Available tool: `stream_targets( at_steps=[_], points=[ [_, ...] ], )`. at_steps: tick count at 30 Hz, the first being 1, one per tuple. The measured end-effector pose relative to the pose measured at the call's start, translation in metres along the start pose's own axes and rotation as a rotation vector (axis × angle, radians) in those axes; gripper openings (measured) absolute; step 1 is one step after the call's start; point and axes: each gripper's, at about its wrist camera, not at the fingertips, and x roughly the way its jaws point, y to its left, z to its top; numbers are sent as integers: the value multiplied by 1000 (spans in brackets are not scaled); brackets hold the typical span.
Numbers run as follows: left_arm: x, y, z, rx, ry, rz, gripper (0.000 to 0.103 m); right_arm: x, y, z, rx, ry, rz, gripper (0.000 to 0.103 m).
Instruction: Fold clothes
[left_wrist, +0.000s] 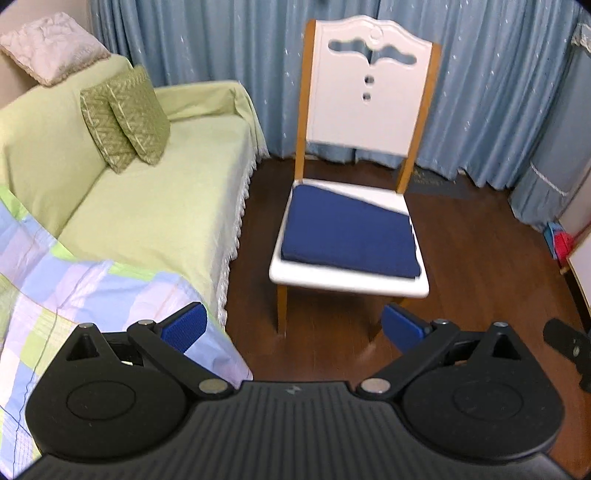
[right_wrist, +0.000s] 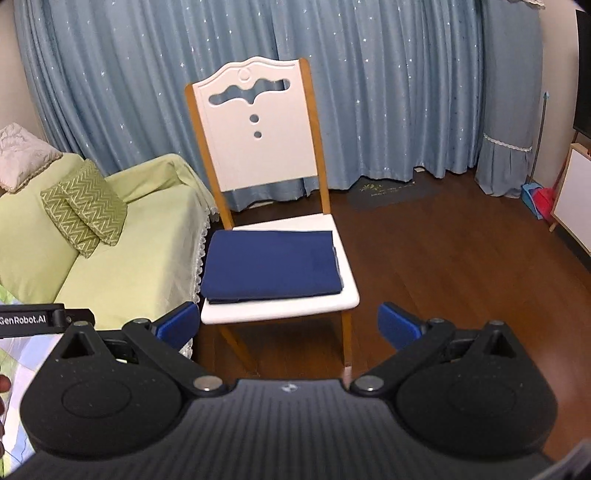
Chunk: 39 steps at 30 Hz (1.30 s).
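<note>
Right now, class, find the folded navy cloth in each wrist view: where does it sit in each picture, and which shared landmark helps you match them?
Left wrist view: folded navy cloth lies right of centre, askew on the white chair seat.
Right wrist view: folded navy cloth lies just left of centre, squarer to the seat.
Shared landmark: the chair's white backrest with its two round holes.
</note>
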Motion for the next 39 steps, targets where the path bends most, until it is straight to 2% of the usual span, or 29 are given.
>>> stream_targets(
  at_steps=[9, 15, 18, 22, 26, 30, 33, 39],
  points=[
    [2, -22, 33, -58, -37, 24, 102, 25, -28, 41, -23, -11, 6, 102],
    [5, -34, 50, -36, -50, 42, 102, 40, -37, 64, -39, -4, 14, 102],
    [0, -42, 62, -3, -71, 74, 102, 47, -37, 76, -57, 13, 26, 102],
    [-7, -49, 76, -5, -110, 106, 102, 51, -34, 89, -79, 16, 58, 102],
    [-10, -54, 87, -24, -129, 101, 102, 55, -35, 98, -83, 27, 76, 102],
    [-5, -57, 95, -47, -106, 57, 102, 62, -41, 109, -79, 40, 99, 102],
    [9, -63, 98, -50, -40, 41, 102, 65, -45, 113, -78, 46, 108, 102],
    [19, -78, 98, -41, -12, 72, 102, 73, -61, 120, -78, 77, 117, 102]
  ],
)
